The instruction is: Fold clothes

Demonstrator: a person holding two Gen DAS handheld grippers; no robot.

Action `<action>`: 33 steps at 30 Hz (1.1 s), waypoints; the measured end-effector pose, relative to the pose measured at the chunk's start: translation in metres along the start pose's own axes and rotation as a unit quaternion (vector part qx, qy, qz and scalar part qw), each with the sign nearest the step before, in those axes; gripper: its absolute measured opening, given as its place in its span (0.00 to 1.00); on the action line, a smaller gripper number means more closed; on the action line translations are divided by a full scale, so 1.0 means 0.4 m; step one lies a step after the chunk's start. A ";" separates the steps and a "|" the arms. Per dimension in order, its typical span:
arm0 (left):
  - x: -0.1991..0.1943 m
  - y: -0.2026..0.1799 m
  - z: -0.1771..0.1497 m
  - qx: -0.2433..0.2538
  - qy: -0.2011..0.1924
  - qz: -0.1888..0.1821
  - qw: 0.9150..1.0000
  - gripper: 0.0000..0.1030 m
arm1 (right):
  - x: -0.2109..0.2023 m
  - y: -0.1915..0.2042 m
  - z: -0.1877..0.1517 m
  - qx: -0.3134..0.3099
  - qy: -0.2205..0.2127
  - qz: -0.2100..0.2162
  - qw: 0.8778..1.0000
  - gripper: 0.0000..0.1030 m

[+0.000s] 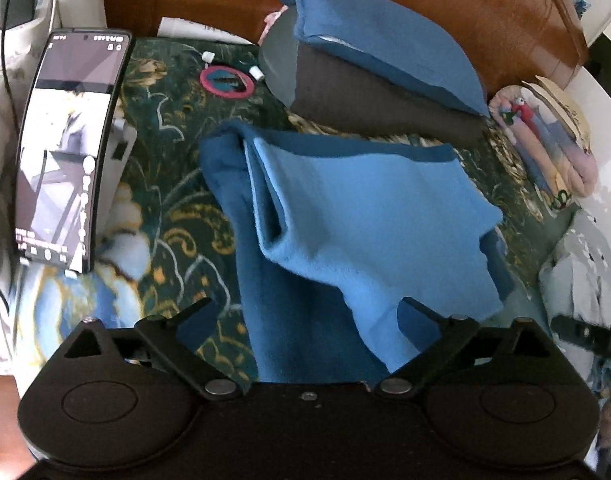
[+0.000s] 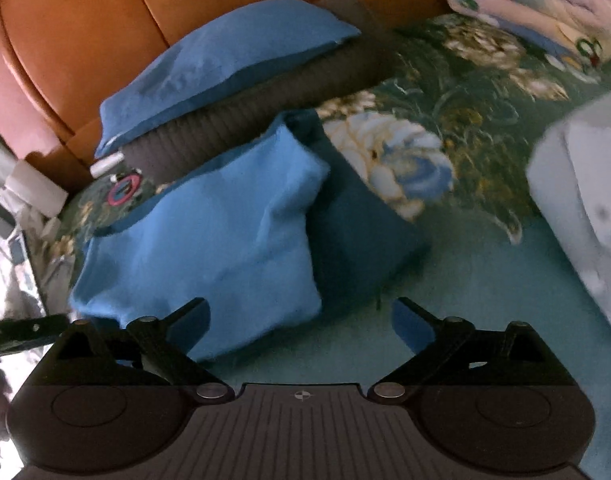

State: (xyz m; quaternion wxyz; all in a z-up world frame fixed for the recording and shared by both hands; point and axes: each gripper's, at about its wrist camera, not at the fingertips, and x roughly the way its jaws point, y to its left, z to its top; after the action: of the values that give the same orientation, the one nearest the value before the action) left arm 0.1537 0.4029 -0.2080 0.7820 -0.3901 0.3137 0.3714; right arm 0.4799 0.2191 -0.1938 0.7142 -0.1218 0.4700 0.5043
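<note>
A blue fleece garment (image 1: 345, 216) lies partly folded on the flowered bedspread (image 1: 173, 184), its lighter inner side turned over the darker outer side. My left gripper (image 1: 307, 312) hovers over its near edge with the jaws wide open and nothing pinched. In the right wrist view the same garment (image 2: 209, 240) lies ahead and to the left. My right gripper (image 2: 301, 312) stands open above the plain teal part of the bedspread (image 2: 485, 292), just off the cloth's near right corner.
A blue pillow (image 1: 385, 44) rests on a dark grey cushion (image 1: 369, 104) against the orange headboard (image 1: 485, 4). A phone (image 1: 69, 148) stands at the left. A pink ring (image 1: 226, 82) lies near it. A folded patterned blanket (image 1: 545, 148) lies at the right, and a white cloth (image 2: 585, 184) beside it.
</note>
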 end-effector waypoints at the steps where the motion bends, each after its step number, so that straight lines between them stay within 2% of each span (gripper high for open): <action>1: -0.007 -0.005 -0.009 0.004 -0.002 0.000 1.000 0.97 | -0.013 0.001 -0.018 0.000 0.000 -0.001 1.000 0.95; 13: -0.083 -0.056 -0.135 0.022 0.004 0.016 1.000 0.98 | -0.177 0.029 -0.238 0.029 -0.005 -0.009 1.000 0.98; 17: -0.118 -0.076 -0.183 0.029 0.015 0.009 0.999 0.98 | -0.229 0.048 -0.320 0.034 -0.004 -0.007 0.999 0.98; 24: -0.205 -0.142 -0.274 0.081 0.012 0.012 0.997 0.98 | -0.313 0.065 -0.443 0.056 -0.006 -0.007 0.998 0.99; 29: -0.259 -0.182 -0.335 0.104 0.010 -0.007 0.995 0.98 | -0.381 0.070 -0.514 0.070 -0.019 -0.012 0.997 0.99; 33: -0.291 -0.208 -0.392 0.109 0.019 0.009 0.994 0.98 | -0.435 0.067 -0.563 0.087 -0.034 -0.011 0.996 0.99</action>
State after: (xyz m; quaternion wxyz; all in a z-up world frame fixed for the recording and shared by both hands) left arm 0.1297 0.1968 -0.1638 0.8104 -0.3067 0.3705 0.3345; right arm 0.3252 -0.0199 -0.1667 0.7431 -0.0471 0.4860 0.4576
